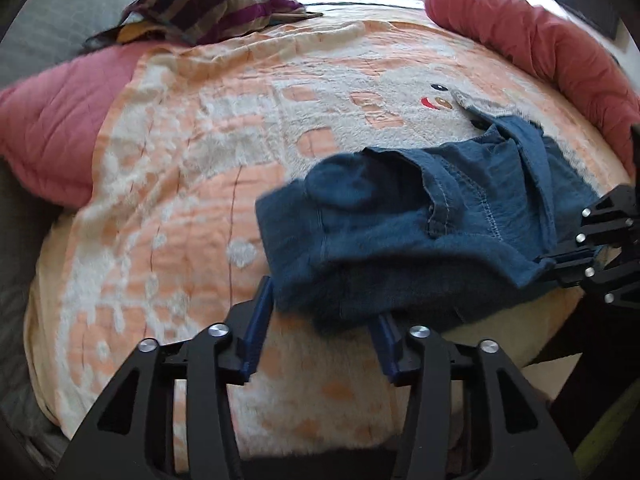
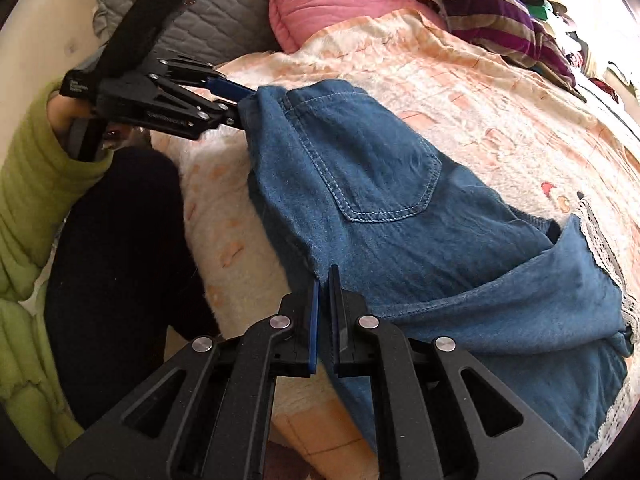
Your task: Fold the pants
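Denim pants (image 2: pixel 400 208) lie partly folded near the front edge of a bed, on a peach blanket (image 1: pixel 180 168). Seen from the right wrist, the right gripper (image 2: pixel 325 280) is pinched nearly together on the pants' near edge at 6 o'clock, apparently holding the hem, though the exact bite is hard to see. The left gripper (image 1: pixel 324 304) reads differently in its own view: its blue fingers stand wide apart at 6 o'clock, with cloth draped over the right one. From the other wrist it meets the waistband corner at 10 o'clock, and whether it grips there cannot be told.

The cloth looks soft, light and limp, likely to sag and crease wherever unsupported. The stitched waistband and hem seem the firmest places to take hold.

Lace trim (image 2: pixel 600 240) shows at 3 o'clock; where the legs end is cut off. Motion blur smears the pants in the left view.
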The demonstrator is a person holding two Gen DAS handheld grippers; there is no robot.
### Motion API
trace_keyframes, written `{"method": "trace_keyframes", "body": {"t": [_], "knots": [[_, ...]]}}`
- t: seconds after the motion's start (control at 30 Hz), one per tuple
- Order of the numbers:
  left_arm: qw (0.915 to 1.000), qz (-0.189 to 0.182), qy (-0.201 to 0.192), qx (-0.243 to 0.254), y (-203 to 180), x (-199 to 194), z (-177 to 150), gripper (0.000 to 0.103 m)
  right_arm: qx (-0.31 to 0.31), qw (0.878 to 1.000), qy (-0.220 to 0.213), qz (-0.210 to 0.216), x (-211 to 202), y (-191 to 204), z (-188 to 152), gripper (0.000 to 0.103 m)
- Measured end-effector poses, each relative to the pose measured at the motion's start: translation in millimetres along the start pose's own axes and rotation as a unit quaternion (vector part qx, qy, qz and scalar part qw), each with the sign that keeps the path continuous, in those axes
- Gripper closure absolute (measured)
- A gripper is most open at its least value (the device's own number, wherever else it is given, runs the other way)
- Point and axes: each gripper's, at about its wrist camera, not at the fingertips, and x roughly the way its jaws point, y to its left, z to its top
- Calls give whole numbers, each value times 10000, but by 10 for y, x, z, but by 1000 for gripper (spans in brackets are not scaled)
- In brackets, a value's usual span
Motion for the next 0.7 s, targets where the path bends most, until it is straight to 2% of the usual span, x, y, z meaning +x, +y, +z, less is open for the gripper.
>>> {"method": "trace_keyframes", "body": {"t": [0.07,0.17,0.27,0.33,0.4,0.43,0.5,0.57,0.63,0.7], "knots": [[9990,12,-133,-415,134,-114,-101,56,48,10000,44,7,36,-9,-32,102],[9951,-14,-535,-833,210,-369,-178,58,99,9999,65,36,42,-7,-53,102],[9923,-232,-862,-858,78,-542,-40,58,-3,10000,-2,84,14,57,-38,100],[9926,-396,-896,-717,-86,-498,75,58,-8,10000,33,90,21,47,-42,99],[9940,-616,-676,-602,-248,-279,171,58,13,9998,128,179,33,49,-51,93],[9951,-669,-399,-603,-313,-77,194,58,24,9995,153,258,31,52,-56,88],[9968,-516,-14,-607,-347,192,146,58,-76,9995,141,289,-25,79,-54,85],[9959,-492,255,-718,-313,364,55,59,-31,9994,-137,308,-173,61,-30,84],[9955,-535,227,-754,-281,354,40,59,142,9984,-431,339,-293,-5,3,75],[9958,-505,232,-725,-283,353,45,58,333,9978,-563,101,-299,-86,39,73]]}}
